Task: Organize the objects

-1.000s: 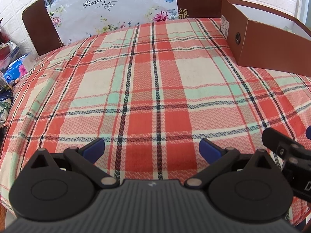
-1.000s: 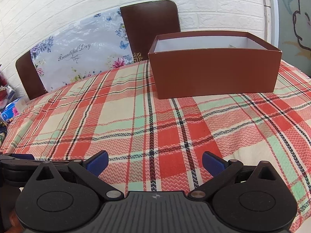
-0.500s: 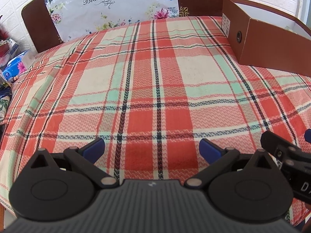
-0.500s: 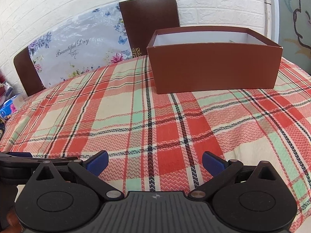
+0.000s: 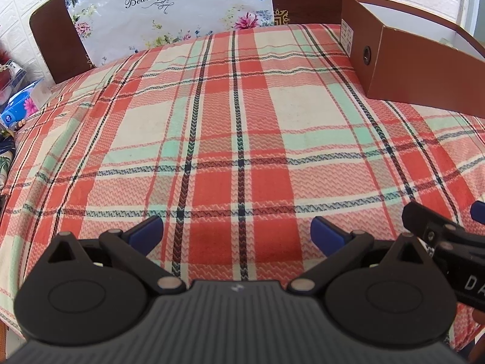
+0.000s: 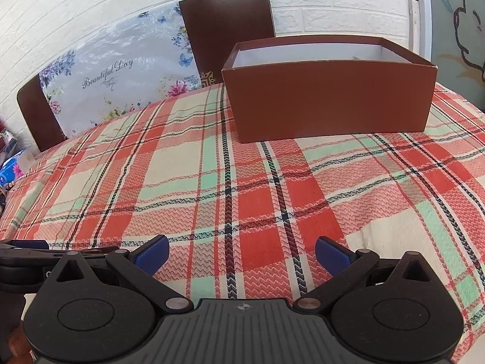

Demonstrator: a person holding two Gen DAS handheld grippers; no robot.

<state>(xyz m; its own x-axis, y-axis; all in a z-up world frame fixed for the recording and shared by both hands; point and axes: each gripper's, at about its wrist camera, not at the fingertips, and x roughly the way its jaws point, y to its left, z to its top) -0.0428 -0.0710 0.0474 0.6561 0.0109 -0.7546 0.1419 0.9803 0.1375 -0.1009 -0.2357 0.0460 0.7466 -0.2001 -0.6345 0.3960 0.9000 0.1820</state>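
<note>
An open brown cardboard box [image 6: 330, 100] with a white inside stands on the plaid tablecloth [image 6: 212, 188] at the far right; it also shows in the left wrist view [image 5: 424, 69]. What lies inside it is mostly hidden. My left gripper [image 5: 236, 232] is open and empty, low over the cloth near the front edge. My right gripper [image 6: 241, 253] is open and empty, well short of the box. The right gripper's body shows at the right edge of the left wrist view [image 5: 439, 236].
Two brown chairs [image 6: 227, 27] stand behind the table, with a floral "Beautiful Day" bag [image 5: 169, 9] between them. A blue tissue pack [image 5: 18, 109] and clutter lie off the table's left edge. A white brick wall [image 6: 121, 0] is behind.
Both grippers have drawn back slightly and dropped a little; the box looks slightly farther in the right wrist view. The jaws stay open.
</note>
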